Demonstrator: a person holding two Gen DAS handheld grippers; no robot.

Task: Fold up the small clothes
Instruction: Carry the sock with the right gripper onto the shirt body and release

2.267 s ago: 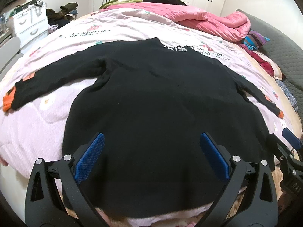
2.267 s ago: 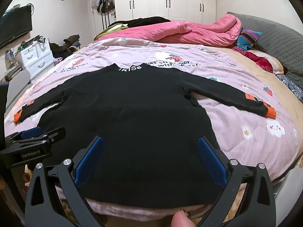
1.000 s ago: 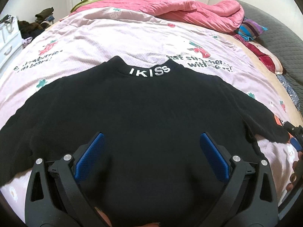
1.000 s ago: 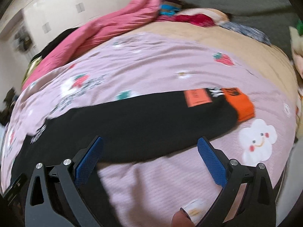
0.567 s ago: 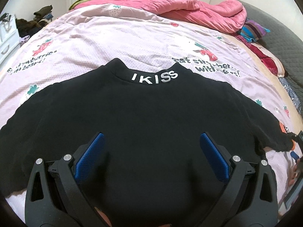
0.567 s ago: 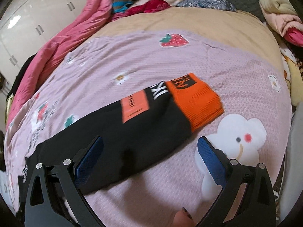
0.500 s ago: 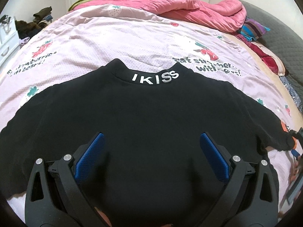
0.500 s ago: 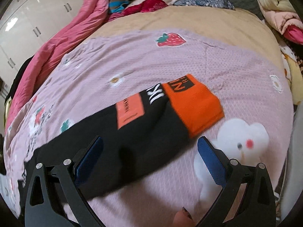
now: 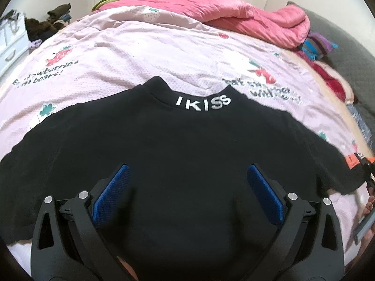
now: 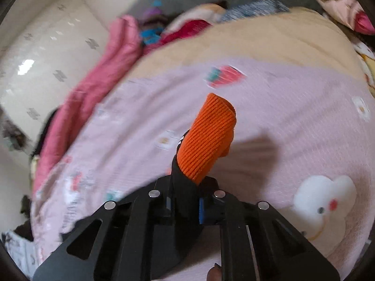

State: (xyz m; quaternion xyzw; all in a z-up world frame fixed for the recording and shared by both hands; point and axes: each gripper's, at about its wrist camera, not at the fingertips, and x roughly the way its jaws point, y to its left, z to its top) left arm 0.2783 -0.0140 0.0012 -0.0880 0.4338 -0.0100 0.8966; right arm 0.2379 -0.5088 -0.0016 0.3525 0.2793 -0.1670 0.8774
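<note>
Since half a second ago the right gripper (image 10: 185, 207) has closed from wide open onto the end of the sweater's right sleeve, which then lay flat on the bedspread and now stands lifted, its orange cuff (image 10: 207, 138) projecting upward beyond the pinched jaws; the left gripper (image 9: 187, 194) has kept its place over the garment. In the right wrist view, nearest the lens, the black sleeve fabric is clamped between the blue pads (image 10: 201, 208), and beyond it lies the pink bedspread (image 10: 293, 107) with a white cloud figure (image 10: 323, 201) at lower right and a strawberry print farther off; the background is motion-blurred. In the left wrist view the left gripper's blue pads (image 9: 112, 194) stand wide apart, holding nothing, above the black sweater (image 9: 187, 152), which lies flat, back side up, on the bedspread. Farther on is the collar with white lettering "IKISS" (image 9: 203, 103). At the right edge an orange sleeve patch (image 9: 352, 163) is visible. Beyond the sweater, a pink quilt (image 9: 234, 16) is heaped at the far side of the bed.
</note>
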